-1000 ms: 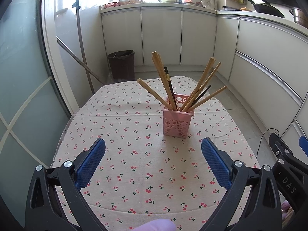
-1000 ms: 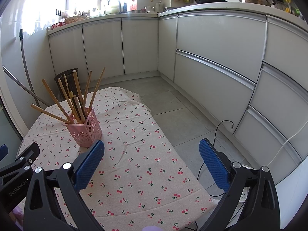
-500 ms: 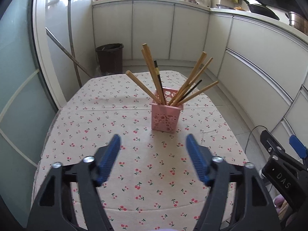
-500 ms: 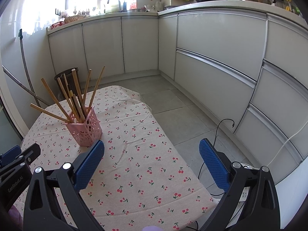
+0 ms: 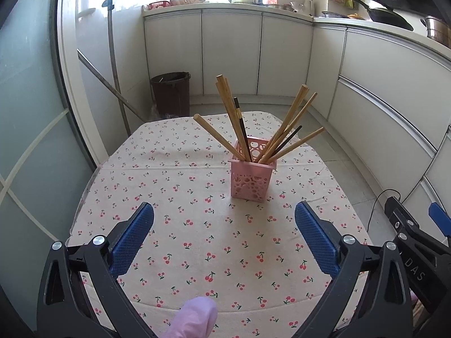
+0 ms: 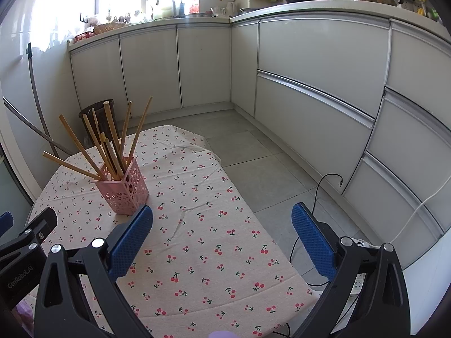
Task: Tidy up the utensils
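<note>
A pink perforated utensil holder [image 5: 251, 179] stands upright on the cherry-print tablecloth [image 5: 197, 225], in the far half of the table and somewhat toward its right edge. A bundle of chopsticks [image 5: 284, 129] fans out of it: most are light wood, and two thin dark ones lean among them, one to the left and one to the right. No chopstick lies on the cloth

The left gripper [image 5: 224, 231] hangs over the near part of the table with its jaws spread wide and nothing between the blue pads [image 5: 132, 239]; the holder sits well beyond them, roughly centred in the gap. A pink-gloved fingertip [image 5: 194, 321] shows at the near edge of that view

The right gripper [image 6: 222, 233] is also wide apart and empty, over the table's near right corner; one blue pad is above the cloth and the other above the grey floor tiles [image 6: 253, 169]. From this side the holder [image 6: 124, 191] appears just beyond the left pad

A brown bin [image 5: 170, 93] stands on the floor past the table's far edge, beside white cabinets [image 5: 231, 53]
</note>
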`<state>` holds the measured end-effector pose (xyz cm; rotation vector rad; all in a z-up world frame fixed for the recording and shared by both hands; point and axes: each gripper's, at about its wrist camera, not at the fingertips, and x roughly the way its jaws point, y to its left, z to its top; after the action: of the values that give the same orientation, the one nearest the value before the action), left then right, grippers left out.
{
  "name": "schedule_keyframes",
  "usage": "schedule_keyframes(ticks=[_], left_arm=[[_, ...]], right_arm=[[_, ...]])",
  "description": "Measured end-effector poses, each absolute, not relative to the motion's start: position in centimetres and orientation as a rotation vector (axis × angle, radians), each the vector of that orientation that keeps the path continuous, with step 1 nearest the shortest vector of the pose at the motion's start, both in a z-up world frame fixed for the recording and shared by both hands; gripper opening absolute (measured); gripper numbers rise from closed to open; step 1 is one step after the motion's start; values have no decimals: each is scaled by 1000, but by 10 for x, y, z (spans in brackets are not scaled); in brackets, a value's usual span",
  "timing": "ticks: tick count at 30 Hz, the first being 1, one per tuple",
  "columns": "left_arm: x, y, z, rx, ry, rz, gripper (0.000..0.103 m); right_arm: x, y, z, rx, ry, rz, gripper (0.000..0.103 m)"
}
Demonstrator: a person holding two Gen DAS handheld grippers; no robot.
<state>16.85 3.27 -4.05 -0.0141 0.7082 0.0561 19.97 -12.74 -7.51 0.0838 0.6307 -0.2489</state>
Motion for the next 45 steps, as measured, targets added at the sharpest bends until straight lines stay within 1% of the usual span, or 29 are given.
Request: schedule_keyframes(ticks=[45], left_arm=[[170,35,-45,-15,733,75,96]], right_arm=[[200,-128,-76,81,636,-247,96]])
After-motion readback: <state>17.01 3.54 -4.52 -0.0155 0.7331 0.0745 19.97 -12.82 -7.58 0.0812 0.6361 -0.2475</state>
